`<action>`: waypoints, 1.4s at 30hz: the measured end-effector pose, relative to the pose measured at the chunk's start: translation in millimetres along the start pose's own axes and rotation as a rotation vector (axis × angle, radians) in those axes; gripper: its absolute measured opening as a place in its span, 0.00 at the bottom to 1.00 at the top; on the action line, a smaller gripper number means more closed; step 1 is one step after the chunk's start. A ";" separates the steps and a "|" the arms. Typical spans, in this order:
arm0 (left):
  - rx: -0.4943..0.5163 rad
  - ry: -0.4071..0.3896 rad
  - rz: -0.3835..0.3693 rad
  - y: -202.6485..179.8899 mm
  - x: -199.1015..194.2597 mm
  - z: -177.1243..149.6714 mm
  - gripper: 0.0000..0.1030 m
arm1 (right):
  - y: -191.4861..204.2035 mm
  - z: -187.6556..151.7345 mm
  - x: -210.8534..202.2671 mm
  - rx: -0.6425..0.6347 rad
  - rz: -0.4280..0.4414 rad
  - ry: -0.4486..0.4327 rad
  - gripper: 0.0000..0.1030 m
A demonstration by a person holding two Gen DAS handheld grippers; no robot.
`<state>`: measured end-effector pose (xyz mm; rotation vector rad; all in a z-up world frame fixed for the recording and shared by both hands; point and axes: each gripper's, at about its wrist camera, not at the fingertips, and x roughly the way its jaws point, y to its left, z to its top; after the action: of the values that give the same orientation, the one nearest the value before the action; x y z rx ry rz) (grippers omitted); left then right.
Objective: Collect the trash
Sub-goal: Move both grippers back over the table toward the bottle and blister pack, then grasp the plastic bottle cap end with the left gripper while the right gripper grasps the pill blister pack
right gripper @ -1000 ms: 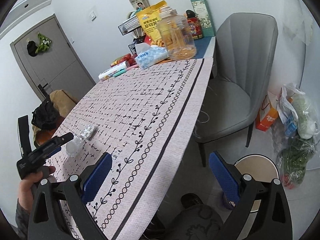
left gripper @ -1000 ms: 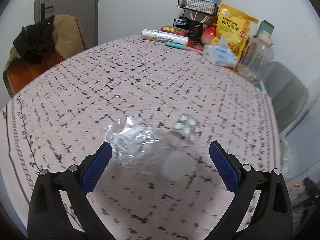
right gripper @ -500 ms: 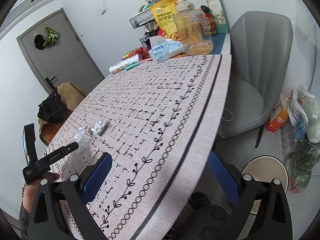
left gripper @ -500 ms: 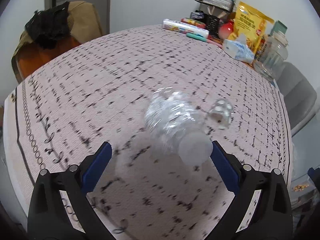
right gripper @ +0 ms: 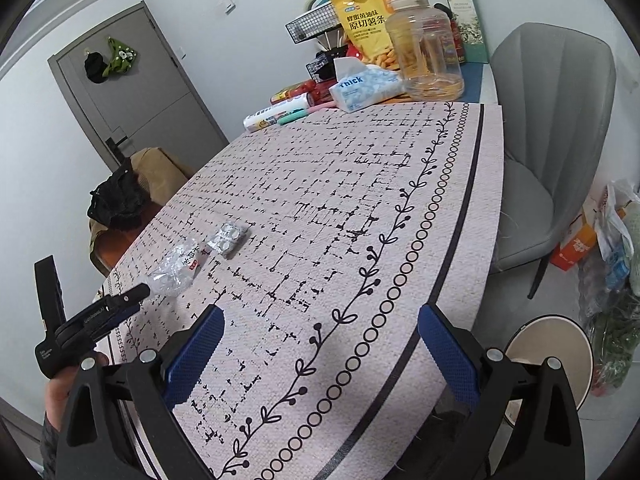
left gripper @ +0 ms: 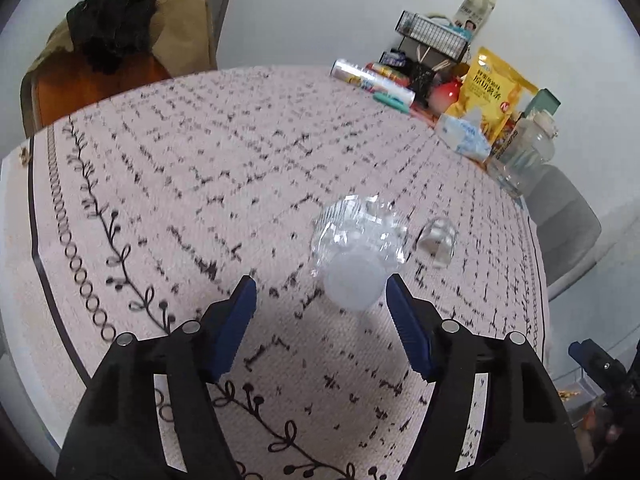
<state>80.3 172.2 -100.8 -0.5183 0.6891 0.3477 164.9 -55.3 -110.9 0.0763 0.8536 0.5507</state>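
Note:
A crushed clear plastic bottle (left gripper: 356,240) with a white cap lies on the patterned tablecloth (left gripper: 200,184), cap end toward my left gripper (left gripper: 320,300). The gripper is open, its blue pads just short of the cap on either side. An empty pill blister pack (left gripper: 437,240) lies right of the bottle. In the right wrist view the bottle (right gripper: 176,266) and blister pack (right gripper: 228,238) lie near the table's left edge, with the left gripper (right gripper: 120,304) beside the bottle. My right gripper (right gripper: 320,344) is open and empty above the table's near edge.
Snack bag (right gripper: 366,24), tissue pack (right gripper: 366,86), clear jug (right gripper: 428,48) and a wire basket (right gripper: 310,22) crowd the table's far end. A grey chair (right gripper: 552,140) stands right. A round bin (right gripper: 548,356) and bags (right gripper: 616,248) sit on the floor. A brown chair with black cloth (left gripper: 112,36) stands left.
The left gripper has drawn back and swung left, so the bottle now sits ahead of its pads, and its jaws have narrowed. The right gripper has shifted over the table's edge.

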 end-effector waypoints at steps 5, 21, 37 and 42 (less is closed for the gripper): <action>-0.004 0.007 -0.039 -5.2 8.4 11.1 0.66 | 2.8 2.3 2.4 -0.004 0.003 -0.001 0.92; -0.089 -0.035 -0.117 4.4 -3.2 13.5 0.31 | 41.4 22.9 42.1 -0.087 0.051 0.045 0.92; -0.197 -0.120 -0.100 57.7 -21.1 31.6 0.31 | 126.8 42.5 134.1 -0.178 0.084 0.179 0.87; -0.221 -0.132 -0.098 69.7 -23.0 32.4 0.31 | 142.5 41.3 156.7 -0.161 0.091 0.235 0.75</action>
<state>47.7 244.2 -87.4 -0.7299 0.4976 0.3645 216.4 150.2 -152.5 -0.0989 1.0344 0.7220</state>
